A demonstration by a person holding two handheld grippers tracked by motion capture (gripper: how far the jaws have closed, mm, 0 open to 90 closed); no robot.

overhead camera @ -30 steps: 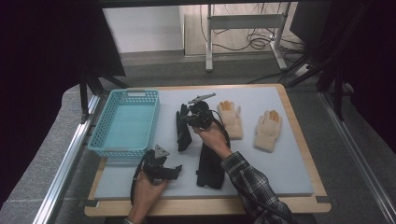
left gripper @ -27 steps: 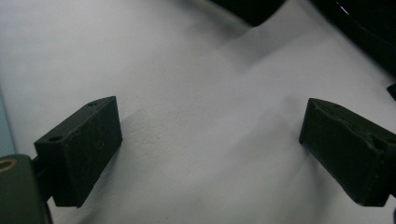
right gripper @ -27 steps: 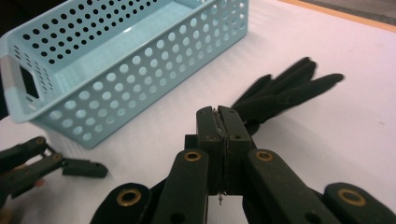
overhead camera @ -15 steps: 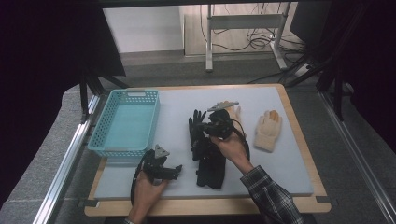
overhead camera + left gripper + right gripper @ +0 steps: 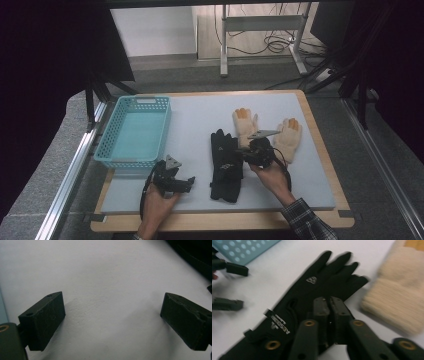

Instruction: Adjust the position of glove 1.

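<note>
Two black gloves (image 5: 225, 165) lie on the white mat, one partly over the other, fingers pointing away; the upper black glove (image 5: 312, 290) bears a small logo. My right gripper (image 5: 243, 154) sits at their right edge, low over the fabric. Its jaws have just been opening: in the right gripper view the right gripper (image 5: 329, 301) shows a narrow slit with no cloth between the pads. Two beige knit gloves (image 5: 289, 137) lie just beyond it. My left gripper (image 5: 189, 183) rests on the mat left of the black gloves; the left gripper (image 5: 112, 315) stands wide open over bare mat.
A light blue plastic basket (image 5: 132, 132) stands at the mat's left side, nothing in it. The white mat (image 5: 200, 115) lies on a wooden board whose rim (image 5: 320, 145) borders the right side. Metal rails run along the table's left.
The right gripper has moved right and toward the near edge, dragging one black glove along; that glove now lies against the other black glove. The left hand stayed put.
</note>
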